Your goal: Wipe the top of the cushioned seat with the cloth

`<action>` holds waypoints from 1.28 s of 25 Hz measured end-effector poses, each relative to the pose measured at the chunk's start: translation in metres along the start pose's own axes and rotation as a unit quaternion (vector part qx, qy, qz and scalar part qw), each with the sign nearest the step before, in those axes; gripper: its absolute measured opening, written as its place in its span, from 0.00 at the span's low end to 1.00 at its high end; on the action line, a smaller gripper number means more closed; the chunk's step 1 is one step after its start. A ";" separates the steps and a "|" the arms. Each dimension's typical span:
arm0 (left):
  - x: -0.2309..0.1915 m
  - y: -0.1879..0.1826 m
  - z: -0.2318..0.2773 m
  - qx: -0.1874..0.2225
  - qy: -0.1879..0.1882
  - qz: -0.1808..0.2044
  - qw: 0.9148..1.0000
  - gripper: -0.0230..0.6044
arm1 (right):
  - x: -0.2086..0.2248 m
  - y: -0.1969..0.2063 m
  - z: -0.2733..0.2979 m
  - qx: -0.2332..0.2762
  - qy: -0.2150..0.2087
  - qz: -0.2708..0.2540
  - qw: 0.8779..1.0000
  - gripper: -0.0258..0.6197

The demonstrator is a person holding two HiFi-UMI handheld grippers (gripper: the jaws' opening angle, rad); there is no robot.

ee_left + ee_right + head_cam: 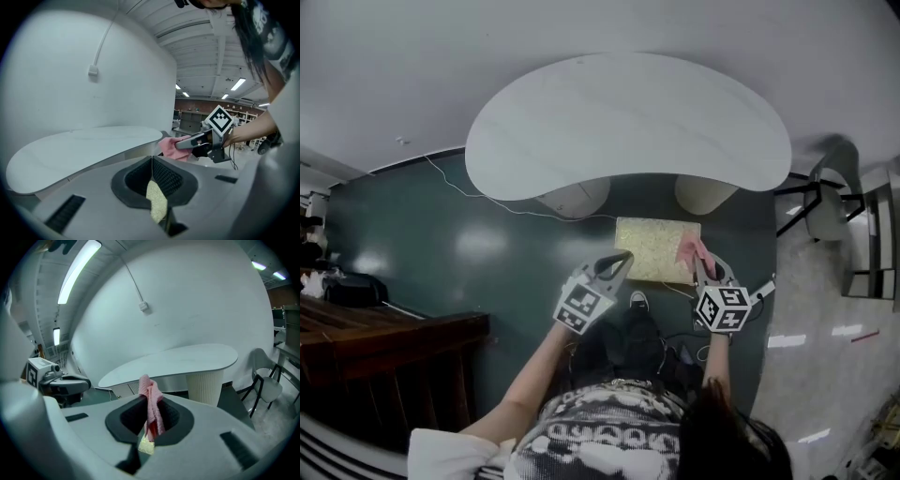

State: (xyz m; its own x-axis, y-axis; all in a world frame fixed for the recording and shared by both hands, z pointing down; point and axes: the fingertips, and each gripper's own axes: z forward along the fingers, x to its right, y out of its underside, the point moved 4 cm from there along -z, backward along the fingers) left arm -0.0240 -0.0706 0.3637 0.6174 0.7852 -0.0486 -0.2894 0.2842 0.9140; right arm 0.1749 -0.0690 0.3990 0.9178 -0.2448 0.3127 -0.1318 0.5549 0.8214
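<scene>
Right hand-held gripper [701, 265] is clenched on the pink cloth [691, 249]; the right gripper view shows the cloth [151, 404] pinched between the jaws and bunched above the tips. The cloth sits at the right end of the yellow cushioned seat [652, 246], looks to be touching the top, though the head view is too small to be sure. The seat stands on the dark floor [441, 244] just in front of the white table [628, 122], directly ahead of the person.

Key geometry: the seat's long axis runs left-right in the head view; nearly all of the top lies to the left of the cloth, so the stroke probably goes leftward along that axis, toward the other hand.

Left hand-held gripper [625, 258] has its jaws closed on nothing, only a sliver of seat [157, 206] showing below them; it hovers at the seat's near-left edge. The right one is the working tool; the left is nearer the unwiped end and may need to clear out of the path.
</scene>
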 end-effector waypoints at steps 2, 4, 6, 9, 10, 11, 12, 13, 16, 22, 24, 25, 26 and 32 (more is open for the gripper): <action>-0.002 -0.004 -0.005 0.007 0.013 0.005 1.000 0.05 | -0.012 -0.008 -0.007 0.014 0.008 0.000 1.000 0.06; -0.006 -0.008 -0.013 0.015 0.029 0.011 0.999 0.05 | -0.028 -0.015 -0.013 0.027 0.018 -0.002 0.999 0.06; -0.010 -0.011 -0.023 0.021 0.047 0.020 0.998 0.05 | -0.046 -0.019 -0.019 0.039 0.029 -0.002 0.999 0.06; -0.017 -0.011 -0.043 0.025 0.074 0.033 0.996 0.05 | -0.078 -0.018 -0.027 0.053 0.047 0.000 0.997 0.06; -0.020 -0.008 -0.050 0.026 0.083 0.036 0.996 0.05 | -0.090 -0.016 -0.030 0.057 0.053 0.000 0.997 0.06; -0.022 -0.006 -0.058 0.027 0.091 0.039 0.995 0.05 | -0.102 -0.014 -0.031 0.061 0.059 -0.001 0.996 0.06; -0.025 -0.002 -0.065 0.028 0.099 0.042 0.994 0.05 | -0.114 -0.011 -0.033 0.066 0.065 -0.001 0.996 0.06; -0.028 0.001 -0.072 0.028 0.106 0.045 0.993 0.05 | -0.125 -0.009 -0.033 0.071 0.070 -0.001 0.995 0.06; -0.036 0.011 -0.093 0.029 0.121 0.049 0.991 0.05 | -0.156 -0.003 -0.034 0.082 0.083 -0.003 0.993 0.06; -0.045 0.028 -0.132 0.032 0.135 0.049 0.989 0.05 | -0.204 0.013 -0.040 0.081 0.096 -0.013 0.992 0.06; -0.048 0.030 -0.140 0.035 0.134 0.046 0.989 0.05 | -0.214 0.014 -0.042 0.078 0.097 -0.020 0.992 0.06; -0.049 0.030 -0.143 0.037 0.133 0.045 0.989 0.05 | -0.217 0.015 -0.043 0.077 0.097 -0.022 0.992 0.06; -0.049 0.031 -0.146 0.039 0.133 0.043 0.989 0.05 | -0.220 0.015 -0.044 0.076 0.097 -0.025 0.992 0.06; -0.053 0.031 -0.156 0.053 0.133 0.041 0.989 0.05 | -0.233 0.013 -0.041 0.073 0.098 -0.041 0.992 0.06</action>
State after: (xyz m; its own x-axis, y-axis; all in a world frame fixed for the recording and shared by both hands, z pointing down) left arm -0.1798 -0.0180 0.3322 0.3770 0.9240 -0.0632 -0.2441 0.1650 0.9556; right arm -0.0255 0.0279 0.3171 0.9808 -0.1182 0.1548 -0.0929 0.4146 0.9052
